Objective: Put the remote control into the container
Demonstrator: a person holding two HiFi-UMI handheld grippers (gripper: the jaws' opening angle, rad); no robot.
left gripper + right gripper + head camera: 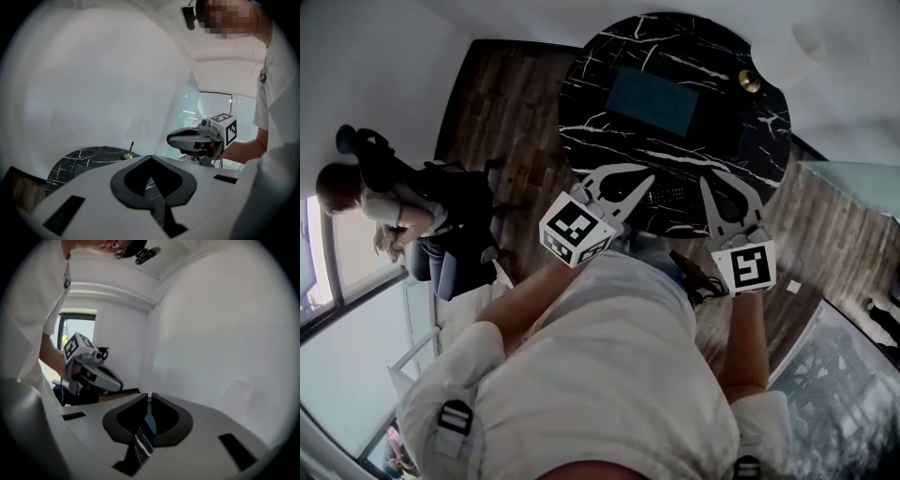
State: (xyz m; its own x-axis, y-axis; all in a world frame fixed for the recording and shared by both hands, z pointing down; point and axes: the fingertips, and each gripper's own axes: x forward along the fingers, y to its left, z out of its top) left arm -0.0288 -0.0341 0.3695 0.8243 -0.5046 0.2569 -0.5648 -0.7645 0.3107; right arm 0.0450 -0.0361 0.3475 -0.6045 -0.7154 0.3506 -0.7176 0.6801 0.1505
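Both pressed together and empty, the left gripper (pixel 647 180) and right gripper (pixel 706 184) could nudge the slim black remote control (pixel 667 196) off the round black marble table (pixel 741 141).

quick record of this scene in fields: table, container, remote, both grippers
table: round, black marble
container: teal, mid-table, looks empty
remote: on the table's near edge, outside the container
left gripper: shut, empty
right gripper: shut, empty
brass item: at the table's far right

Dark remote control (pixel 664 196) flat, near teal container (pixel 652 99)
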